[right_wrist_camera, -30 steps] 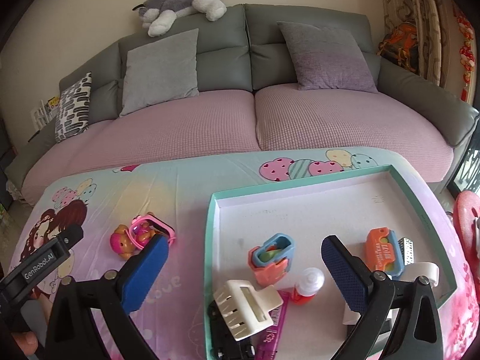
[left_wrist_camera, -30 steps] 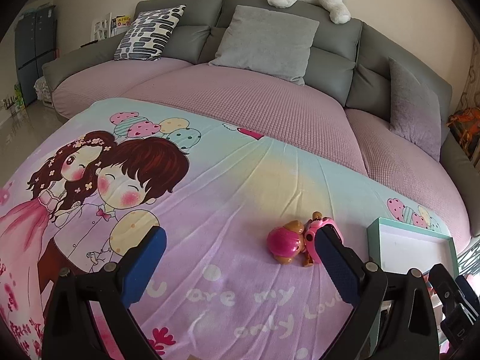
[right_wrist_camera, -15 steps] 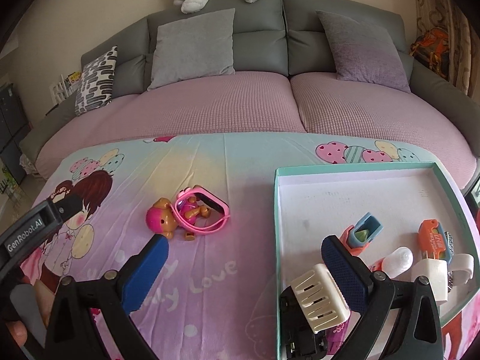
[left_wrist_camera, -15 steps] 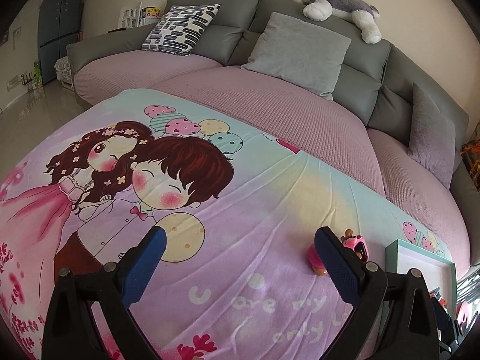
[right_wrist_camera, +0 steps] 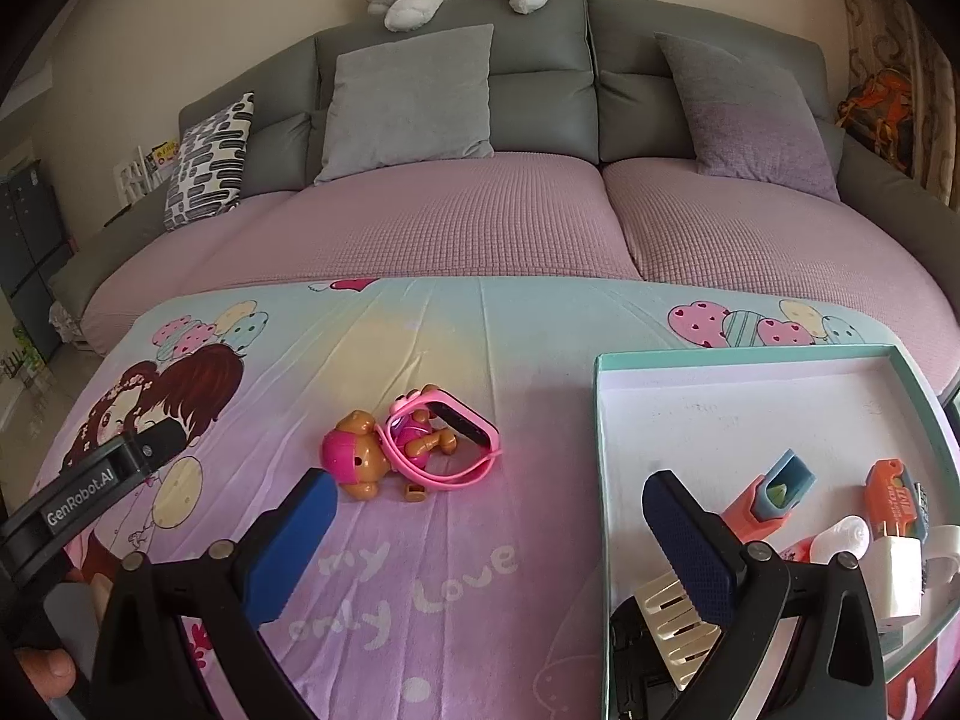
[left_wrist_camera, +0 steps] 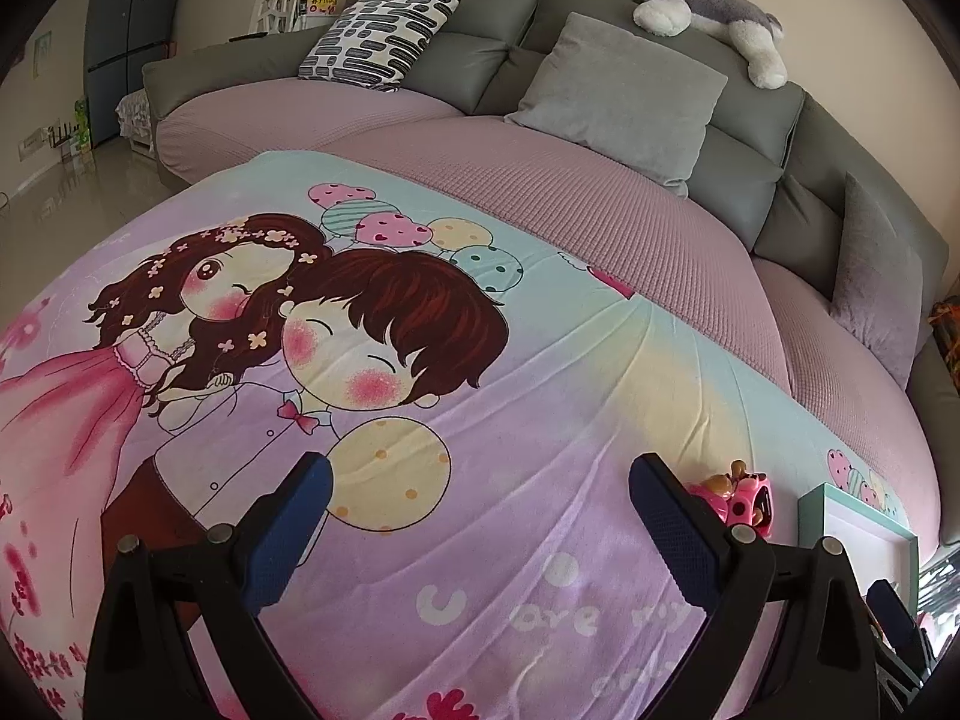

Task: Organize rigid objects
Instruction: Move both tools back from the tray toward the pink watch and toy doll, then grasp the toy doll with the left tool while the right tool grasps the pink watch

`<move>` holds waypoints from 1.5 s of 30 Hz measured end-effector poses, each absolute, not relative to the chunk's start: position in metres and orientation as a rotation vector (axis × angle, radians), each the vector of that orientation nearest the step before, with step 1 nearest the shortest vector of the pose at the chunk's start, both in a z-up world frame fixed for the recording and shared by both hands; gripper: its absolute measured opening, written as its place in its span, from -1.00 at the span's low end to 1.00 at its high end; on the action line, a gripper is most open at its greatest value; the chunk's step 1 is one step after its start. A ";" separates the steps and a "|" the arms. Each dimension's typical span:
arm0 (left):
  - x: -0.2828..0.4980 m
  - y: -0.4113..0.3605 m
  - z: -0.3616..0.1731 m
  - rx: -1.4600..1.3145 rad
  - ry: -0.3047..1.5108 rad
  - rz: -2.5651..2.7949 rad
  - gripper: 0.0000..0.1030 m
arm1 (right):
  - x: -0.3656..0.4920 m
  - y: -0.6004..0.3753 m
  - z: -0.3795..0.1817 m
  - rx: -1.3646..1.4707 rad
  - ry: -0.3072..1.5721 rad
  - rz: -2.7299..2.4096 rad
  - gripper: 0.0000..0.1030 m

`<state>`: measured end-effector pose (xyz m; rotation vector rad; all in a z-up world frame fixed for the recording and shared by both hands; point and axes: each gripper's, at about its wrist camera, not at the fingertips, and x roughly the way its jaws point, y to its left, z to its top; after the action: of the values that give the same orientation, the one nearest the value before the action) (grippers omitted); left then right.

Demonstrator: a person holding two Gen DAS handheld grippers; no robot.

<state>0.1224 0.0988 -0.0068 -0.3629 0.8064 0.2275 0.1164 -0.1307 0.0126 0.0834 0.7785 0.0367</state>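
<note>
A: Biggest first: the teal-rimmed tray (right_wrist_camera: 602, 480) sits at about three o'clock in the right wrist view, already holding small items. What's left outside it?

B: A pink smartwatch (right_wrist_camera: 462, 426) and a pink-helmeted puppy figure (right_wrist_camera: 354, 459), touching each other on the cartoon blanket (right_wrist_camera: 480, 570), near centre at roughly eleven o'clock from the right gripper (right_wrist_camera: 483, 534).

A: How would they handle?

B: Both likely light. The watch body looks stiff and glossy, possibly slippery, with a bendy looped strap. I'd pinch across its case. The figure seems hard plastic. Its round head is the easiest hold.

A: Grippers?

B: Right is spread wide and empty. The left gripper (left_wrist_camera: 480, 501) is likewise wide apart, holding nothing, with the toys at its three o'clock.
</note>
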 end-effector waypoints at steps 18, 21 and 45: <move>0.153 0.072 -0.035 -0.352 0.881 0.055 0.93 | 0.138 -0.126 -0.006 0.123 0.823 0.106 1.00; 0.156 0.077 -0.040 -0.363 0.887 0.065 0.93 | 0.146 -0.121 -0.014 0.140 0.839 0.137 1.00; 0.159 0.094 -0.050 -0.462 0.909 0.076 0.92 | 0.182 -0.117 -0.036 0.214 0.884 0.237 0.71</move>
<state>0.1591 0.0938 -0.0499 -0.4624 0.9090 0.0759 0.1822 -0.1167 -0.0357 0.2137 0.8838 0.2374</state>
